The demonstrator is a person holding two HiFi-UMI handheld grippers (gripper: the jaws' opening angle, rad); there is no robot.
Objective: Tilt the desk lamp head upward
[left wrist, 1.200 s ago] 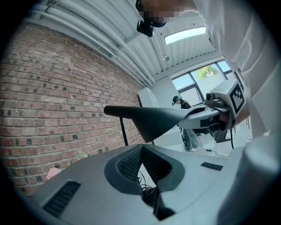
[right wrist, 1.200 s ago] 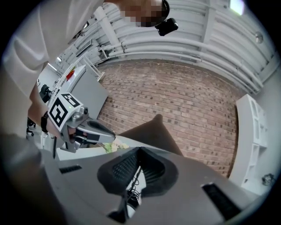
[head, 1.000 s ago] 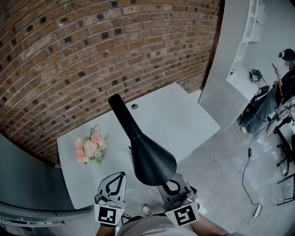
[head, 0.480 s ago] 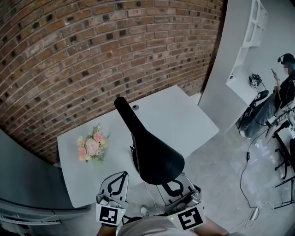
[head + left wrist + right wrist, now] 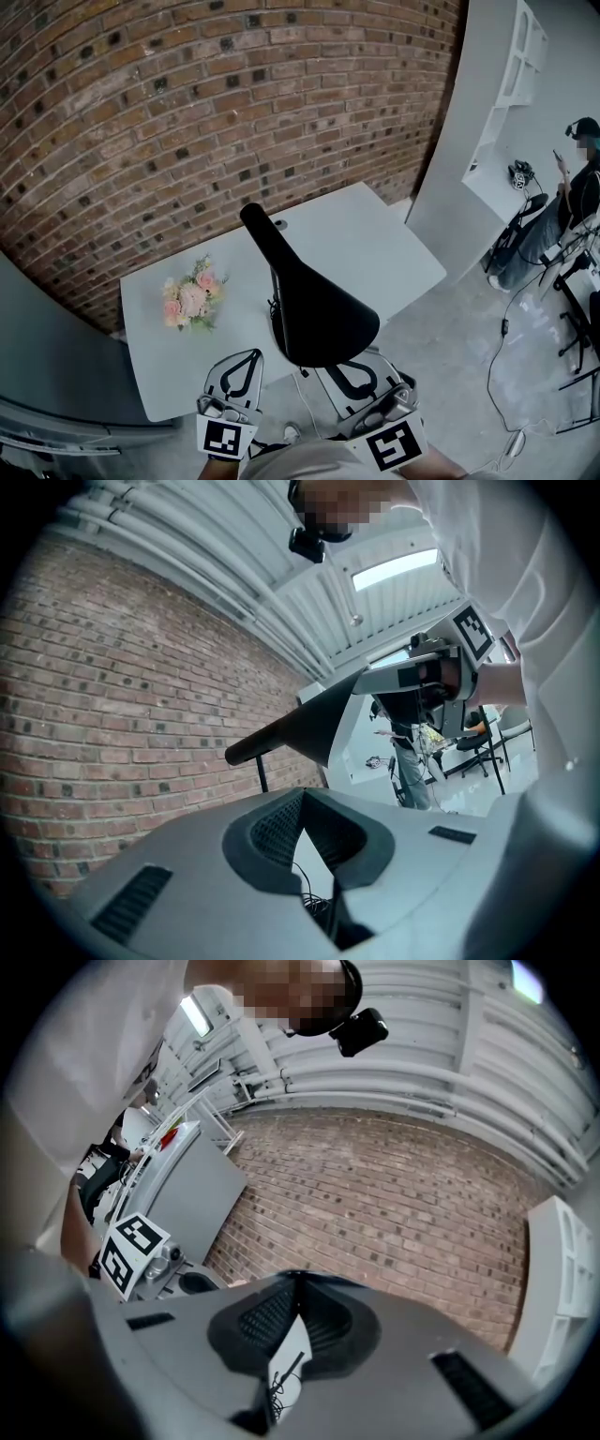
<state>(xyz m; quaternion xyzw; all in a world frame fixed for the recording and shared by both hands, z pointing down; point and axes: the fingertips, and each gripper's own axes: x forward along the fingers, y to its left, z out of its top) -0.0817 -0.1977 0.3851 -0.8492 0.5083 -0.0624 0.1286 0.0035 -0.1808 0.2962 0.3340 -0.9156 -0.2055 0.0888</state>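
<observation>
Holding nothing, jaws closed, the left gripper (image 5: 246, 358) and right gripper (image 5: 349, 373) sat just short of the lamp head (image 5: 319, 309); a shove from shut jaws could have toppled it.

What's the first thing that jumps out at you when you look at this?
The big black cone-shaped desk lamp head jumps out first, right in the middle of the head view, above the white table. Behind it is a red brick wall, and a little bunch of pink flowers sits on the table to the lamp's left.
</observation>
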